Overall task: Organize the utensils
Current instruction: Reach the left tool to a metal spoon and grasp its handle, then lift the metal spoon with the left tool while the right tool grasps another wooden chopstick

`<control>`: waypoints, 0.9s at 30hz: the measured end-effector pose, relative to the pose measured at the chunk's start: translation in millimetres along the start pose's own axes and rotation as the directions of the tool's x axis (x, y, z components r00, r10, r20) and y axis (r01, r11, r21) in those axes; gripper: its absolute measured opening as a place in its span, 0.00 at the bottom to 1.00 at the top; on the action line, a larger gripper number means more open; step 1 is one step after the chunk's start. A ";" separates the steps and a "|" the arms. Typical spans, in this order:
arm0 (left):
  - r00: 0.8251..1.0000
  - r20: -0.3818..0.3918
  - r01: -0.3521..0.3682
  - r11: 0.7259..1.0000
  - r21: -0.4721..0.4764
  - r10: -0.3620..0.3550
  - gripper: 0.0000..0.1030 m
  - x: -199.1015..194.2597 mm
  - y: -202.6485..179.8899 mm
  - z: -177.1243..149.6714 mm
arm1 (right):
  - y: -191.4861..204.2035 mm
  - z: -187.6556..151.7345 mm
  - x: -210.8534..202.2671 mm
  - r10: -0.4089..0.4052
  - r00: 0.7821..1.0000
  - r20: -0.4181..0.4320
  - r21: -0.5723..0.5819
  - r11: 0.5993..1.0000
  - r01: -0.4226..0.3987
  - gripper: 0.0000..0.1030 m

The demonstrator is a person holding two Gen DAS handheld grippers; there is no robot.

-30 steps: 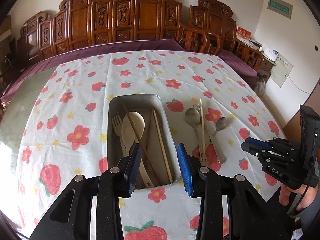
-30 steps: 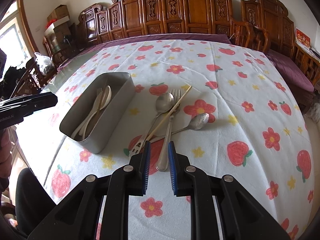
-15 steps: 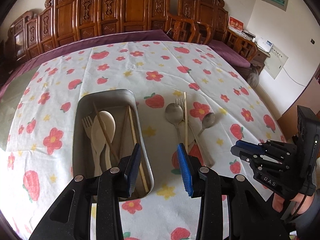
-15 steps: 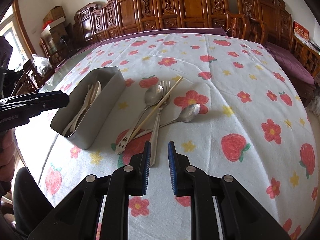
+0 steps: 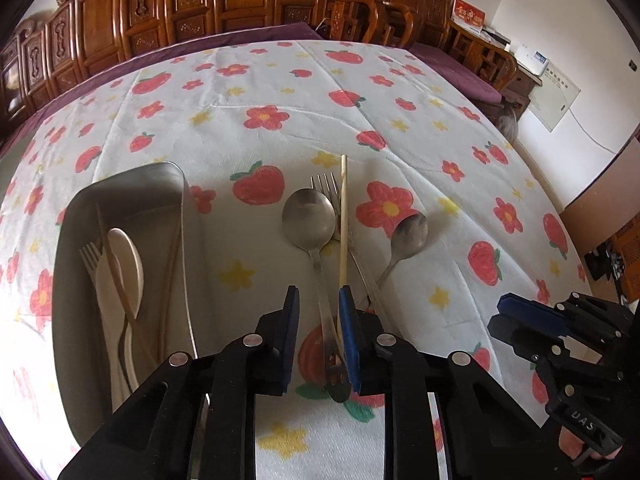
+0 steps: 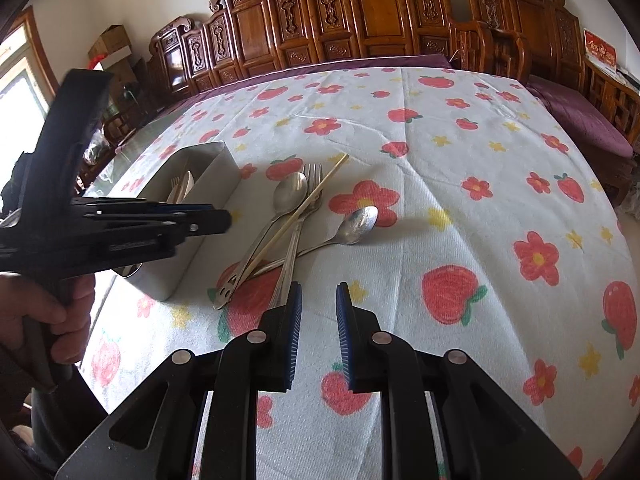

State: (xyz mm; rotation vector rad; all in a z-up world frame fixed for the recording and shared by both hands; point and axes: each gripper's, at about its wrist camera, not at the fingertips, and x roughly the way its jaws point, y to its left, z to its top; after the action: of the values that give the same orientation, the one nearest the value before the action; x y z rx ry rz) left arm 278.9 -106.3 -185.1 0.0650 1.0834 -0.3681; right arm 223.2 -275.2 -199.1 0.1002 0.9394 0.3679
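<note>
Utensils, loose: chopstick (image 5: 343, 216), two spoons, fork at frame centre on counter (image 5: 280, 80). Left gripper (image 5: 319, 304) fingers just narrowed around chopstick & spoon handle, not yet clamping; right gripper (image 6: 319, 300) empty, slightly parted. Close on chopstick only.

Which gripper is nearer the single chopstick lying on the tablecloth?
Left. The left gripper straddles the chopstick at its near end; the right gripper sits off to the side, over bare cloth.

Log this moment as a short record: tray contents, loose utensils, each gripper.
tray: pale fork, pale spoon, chopsticks inside
loose on cloth: large spoon, metal fork, small spoon, chopstick
left gripper: jaws just closing, astride large spoon handle and chopstick, not yet pressing
right gripper: narrowly open, empty
</note>
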 end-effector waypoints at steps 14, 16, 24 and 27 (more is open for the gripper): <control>0.992 -0.109 -0.055 0.998 0.032 0.058 0.12 51.4 -3.8 15.6 | -7.2 -1.5 9.7 0.025 1.000 -0.007 0.013 1.000 -0.025 0.19; 0.993 -0.109 -0.052 0.998 0.025 0.054 0.12 52.7 -2.5 17.1 | -7.5 -2.0 9.4 0.026 1.000 -0.006 0.013 1.000 -0.026 0.19; 0.993 -0.109 -0.034 0.999 0.020 0.036 0.05 49.2 -0.3 15.4 | -4.5 -1.4 8.5 0.017 1.000 -0.006 0.007 1.000 -0.017 0.19; 0.996 -0.086 -0.018 1.000 0.008 0.018 0.05 39.0 2.1 12.5 | -1.7 0.3 8.1 0.012 1.000 -0.004 0.002 1.000 -0.012 0.19</control>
State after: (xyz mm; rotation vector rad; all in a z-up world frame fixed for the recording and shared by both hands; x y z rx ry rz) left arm 306.4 -117.4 -213.5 0.0973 1.1658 -0.3554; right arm 228.2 -273.9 -205.5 0.1071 0.9432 0.3783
